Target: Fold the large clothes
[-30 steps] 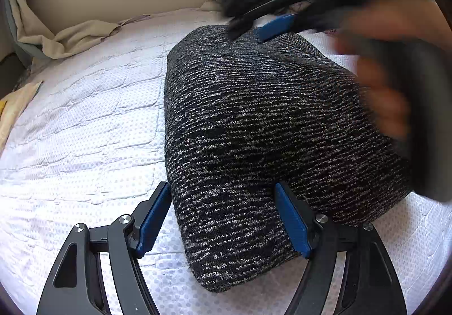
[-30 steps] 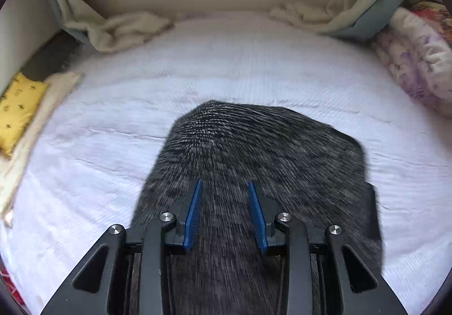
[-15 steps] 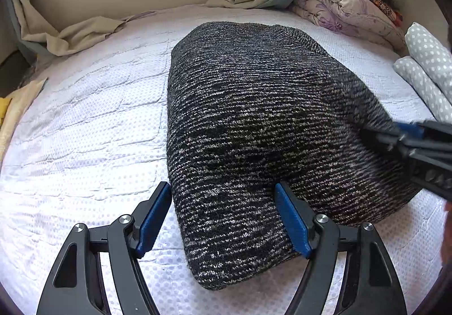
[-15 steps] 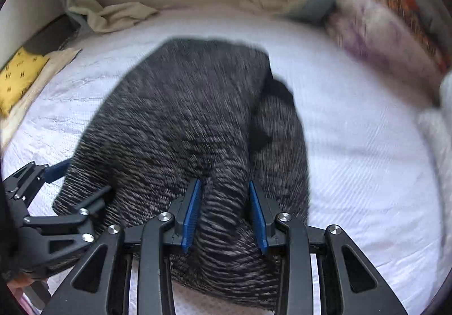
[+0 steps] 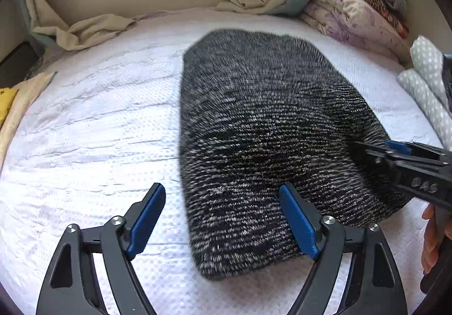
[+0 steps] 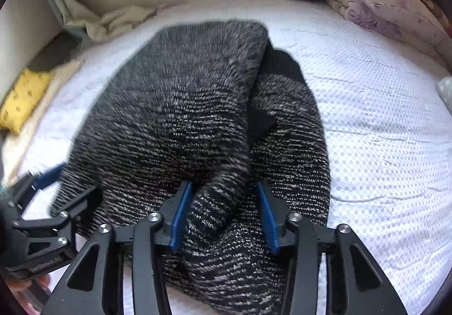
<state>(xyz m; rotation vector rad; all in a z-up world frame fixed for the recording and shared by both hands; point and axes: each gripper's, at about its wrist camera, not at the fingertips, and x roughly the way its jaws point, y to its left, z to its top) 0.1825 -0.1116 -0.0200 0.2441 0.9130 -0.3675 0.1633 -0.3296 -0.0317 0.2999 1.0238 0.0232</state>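
Lying: a folded dark marled sweater point(image 5: 262, 145) rests on the white quilted bedspread point(image 5: 93, 128), nearer the bed's right side in the left wrist view.
Sweater shape: a thick, rounded bundle; in the right wrist view a fold runs down its middle, with a plain black strip showing in the crease.
Left gripper point(image 5: 223, 219): jaws spread wide and have just been opening further; the sweater's near left corner lies between the blue pads, the right pad against the knit, the left pad clear over the bedspread.
Right gripper point(image 6: 223, 219): jaws about half apart and have just been opening; a raised ridge of sweater sits between the pads, and whether they still press it I cannot tell.
Person: fingertips point(image 5: 432, 238) show at the right edge behind the right gripper.
Head of the bed: crumpled beige sheets point(image 5: 93, 30) lie along the far edge.
Far right corner: a stack of floral bedding point(image 5: 356, 18).
Left edge: a yellow cloth point(image 6: 22, 100).
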